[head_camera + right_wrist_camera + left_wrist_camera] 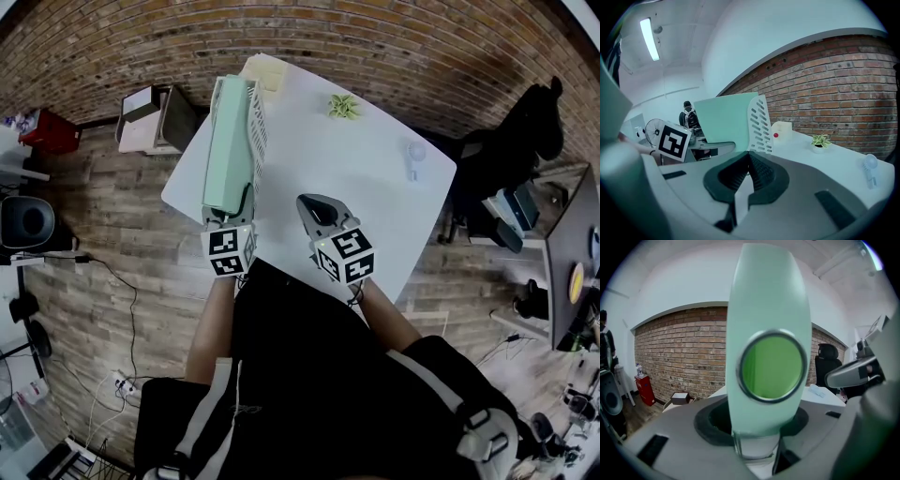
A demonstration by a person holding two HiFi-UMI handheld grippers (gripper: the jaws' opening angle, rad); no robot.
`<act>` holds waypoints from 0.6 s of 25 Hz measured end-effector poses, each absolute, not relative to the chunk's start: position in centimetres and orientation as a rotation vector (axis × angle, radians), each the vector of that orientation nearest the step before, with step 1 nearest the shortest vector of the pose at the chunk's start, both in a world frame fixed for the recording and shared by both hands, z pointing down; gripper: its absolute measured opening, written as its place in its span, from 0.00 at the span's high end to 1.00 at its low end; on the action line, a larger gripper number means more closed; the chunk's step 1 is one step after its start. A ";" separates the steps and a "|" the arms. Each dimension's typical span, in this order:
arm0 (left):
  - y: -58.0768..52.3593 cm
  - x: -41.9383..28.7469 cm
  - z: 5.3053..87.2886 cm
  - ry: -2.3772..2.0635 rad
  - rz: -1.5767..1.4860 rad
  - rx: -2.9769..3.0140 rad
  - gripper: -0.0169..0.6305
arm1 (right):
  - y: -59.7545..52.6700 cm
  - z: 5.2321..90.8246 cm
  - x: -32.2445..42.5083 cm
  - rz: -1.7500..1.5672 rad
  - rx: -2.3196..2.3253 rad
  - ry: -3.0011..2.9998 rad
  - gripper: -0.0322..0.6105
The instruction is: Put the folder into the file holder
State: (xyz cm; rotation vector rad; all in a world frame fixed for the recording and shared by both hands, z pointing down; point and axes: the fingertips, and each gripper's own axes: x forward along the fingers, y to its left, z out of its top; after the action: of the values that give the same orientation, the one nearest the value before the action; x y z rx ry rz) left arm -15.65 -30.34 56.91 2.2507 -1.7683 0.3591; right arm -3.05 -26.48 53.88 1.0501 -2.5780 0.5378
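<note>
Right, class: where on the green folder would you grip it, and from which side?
Probably best to grip the spine low down, below its ring hole, coming from the person's side. The folder stands upright with its far end in the holder, whose slotted wall covers that part; the narrow spine faces the person and fits between the jaws of the left gripper.

- The folder [228, 141] stands in the file holder [260, 127], along the left edge of the table [375, 187].
- The left gripper [228, 214] is at the folder's near end, with the right gripper [314, 204] to its right.
- The plant [343, 106] stands at the table's far side.
</note>
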 end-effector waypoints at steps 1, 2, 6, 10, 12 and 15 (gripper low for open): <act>-30.3 -15.5 56.7 -1.776 0.352 2.257 0.67 | -26.4 53.9 -2.9 0.536 1.048 -2.579 0.94; -30.3 -15.4 56.4 -1.783 0.346 2.260 0.65 | -26.2 53.9 -2.7 0.534 1.046 -2.580 0.94; -29.7 -15.6 56.2 -1.800 0.337 2.227 0.56 | -25.4 53.6 -2.3 0.523 1.026 -2.590 0.94; -27.9 -15.8 56.3 -1.837 0.336 2.174 0.53 | -24.2 54.0 -1.4 0.526 1.003 -2.593 0.94; -26.9 -15.8 56.4 -1.850 0.352 2.162 0.53 | -23.6 54.4 -1.1 0.540 0.997 -2.590 0.94; -25.2 -16.4 56.7 -1.857 0.375 2.142 0.53 | -22.5 54.9 -1.3 0.562 0.984 -2.593 0.94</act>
State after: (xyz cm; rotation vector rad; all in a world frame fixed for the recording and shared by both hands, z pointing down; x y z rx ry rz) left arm -16.37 -25.18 56.69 2.1420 -1.8572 0.3754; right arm -1.31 -22.53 54.93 0.9839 -2.5928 0.5620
